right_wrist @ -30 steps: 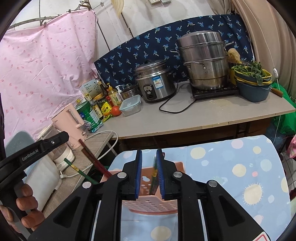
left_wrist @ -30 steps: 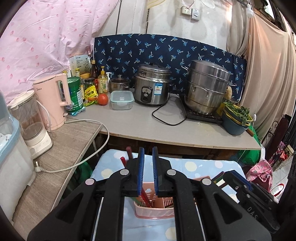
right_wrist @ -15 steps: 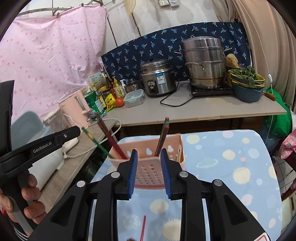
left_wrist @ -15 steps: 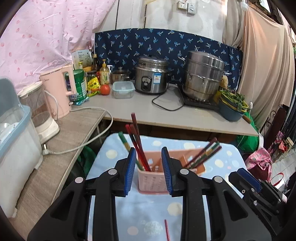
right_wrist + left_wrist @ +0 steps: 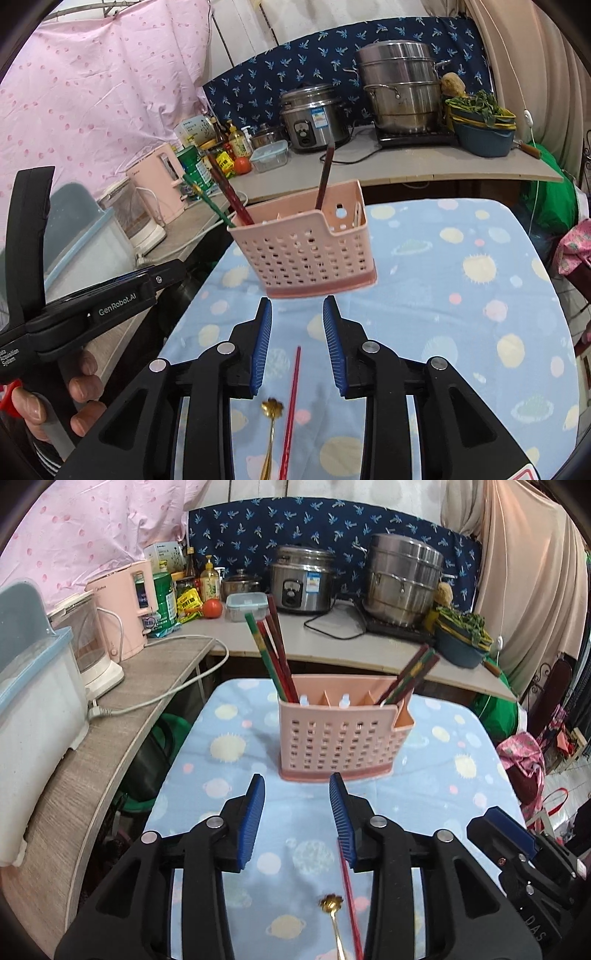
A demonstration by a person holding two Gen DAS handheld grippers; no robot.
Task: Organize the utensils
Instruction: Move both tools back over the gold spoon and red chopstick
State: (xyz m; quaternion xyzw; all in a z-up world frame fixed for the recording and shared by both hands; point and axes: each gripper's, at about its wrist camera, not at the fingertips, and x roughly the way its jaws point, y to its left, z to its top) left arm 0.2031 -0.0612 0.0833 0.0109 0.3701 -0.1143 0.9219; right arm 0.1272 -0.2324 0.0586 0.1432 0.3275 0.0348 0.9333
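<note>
Left gripper (image 5: pixel 297 786): jaws opening, blue pads part-way apart, nothing between them; it hangs over the cloth just near of the holder.
Right gripper (image 5: pixel 297 308): jaws moderately apart, empty; the loose chopstick lies on the cloth below the gap, untouched.
Utensil holder: pink perforated plastic caddy with divided compartments (image 5: pixel 341 734), upright near the middle of the table; red and green chopsticks (image 5: pixel 275 653) lean out of its left compartment, and another bundle (image 5: pixel 410 675) leans out on the right.
Still loose: one red chopstick (image 5: pixel 291 402) and a small gold spoon with a flower-shaped bowl (image 5: pixel 272 408) lie side by side on the near part of the table.
Risk, pick-up: both pieces are thin and flat on soft cloth, so pads may slide over them or pinch the fabric.
Risk, crowding: chopstick and spoon lie just beside each other, so closing on one could nudge or drag the other.
Risk, holder: it looks light, and a stick pushed in at a slant could probably tip it or snag the leaning chopsticks.
Surface: table under a light-blue cloth printed with planets and suns (image 5: pixel 229 760).
Room: a cluttered kitchen counter beyond, with a steel rice cooker (image 5: pixel 301 578), a stacked steel steamer pot (image 5: pixel 402 576), a pink kettle (image 5: pixel 127 605) and a dark blue patterned backdrop.
</note>
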